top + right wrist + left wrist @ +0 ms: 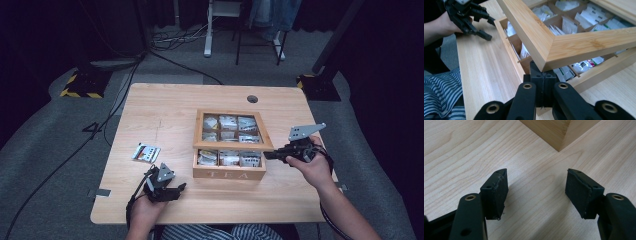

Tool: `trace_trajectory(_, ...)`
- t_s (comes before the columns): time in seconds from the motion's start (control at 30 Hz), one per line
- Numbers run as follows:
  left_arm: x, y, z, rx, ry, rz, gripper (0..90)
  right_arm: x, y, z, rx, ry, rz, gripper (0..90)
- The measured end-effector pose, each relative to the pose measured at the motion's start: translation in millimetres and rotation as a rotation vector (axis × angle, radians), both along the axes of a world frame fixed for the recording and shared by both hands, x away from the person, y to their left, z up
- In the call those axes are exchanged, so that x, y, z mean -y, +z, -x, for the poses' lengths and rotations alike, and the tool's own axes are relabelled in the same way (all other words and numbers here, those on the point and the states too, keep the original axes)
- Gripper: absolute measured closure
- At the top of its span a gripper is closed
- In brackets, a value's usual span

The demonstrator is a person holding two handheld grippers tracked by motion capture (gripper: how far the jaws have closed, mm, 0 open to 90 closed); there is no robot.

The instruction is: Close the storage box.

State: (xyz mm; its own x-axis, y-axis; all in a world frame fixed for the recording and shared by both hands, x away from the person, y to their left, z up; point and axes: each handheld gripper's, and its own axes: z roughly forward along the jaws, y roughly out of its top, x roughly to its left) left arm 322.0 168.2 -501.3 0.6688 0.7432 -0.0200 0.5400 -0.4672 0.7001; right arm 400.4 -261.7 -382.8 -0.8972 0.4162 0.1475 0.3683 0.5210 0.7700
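Pale wood table [165,110], bamboo tea box [229,172] lid [233,147] half-raised; right tongs [268,155] clenched beneath, left tongs [181,188] released

The left tongs [172,191] sit low near the person's body, jaws spread wide and empty. The right tongs [268,155] reach inward from the right, jaws pressed together, forearm angled in.

A light wooden counter [165,105] is set on grey carpet [45,150]. Black cables [175,37] are run across the floor. White desk legs [208,30] and yellow-black striped bases [82,85] are seen behind; surroundings are dark.
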Motion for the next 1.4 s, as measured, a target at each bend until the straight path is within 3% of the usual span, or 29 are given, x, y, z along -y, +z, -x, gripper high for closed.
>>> trace_trajectory(0.4, 0.0, 0.0, 0.0, 0.000, 0.000, 0.000, 35.6, -6.5, -2.8, 2.5, -0.024, 0.009, 0.109, 90.0)
trace_trajectory(1.0, 0.5, -0.4, -0.2, -0.006, 0.001, 0.006, 35.2, -10.4, -12.1, 1.6, -0.087, 0.046, 0.200, 90.0)
trace_trajectory(1.4, 1.5, -0.8, -2.8, -0.001, -0.001, 0.009, 34.3, -7.2, -15.6, 4.3, -0.111, 0.045, 0.236, 90.0)
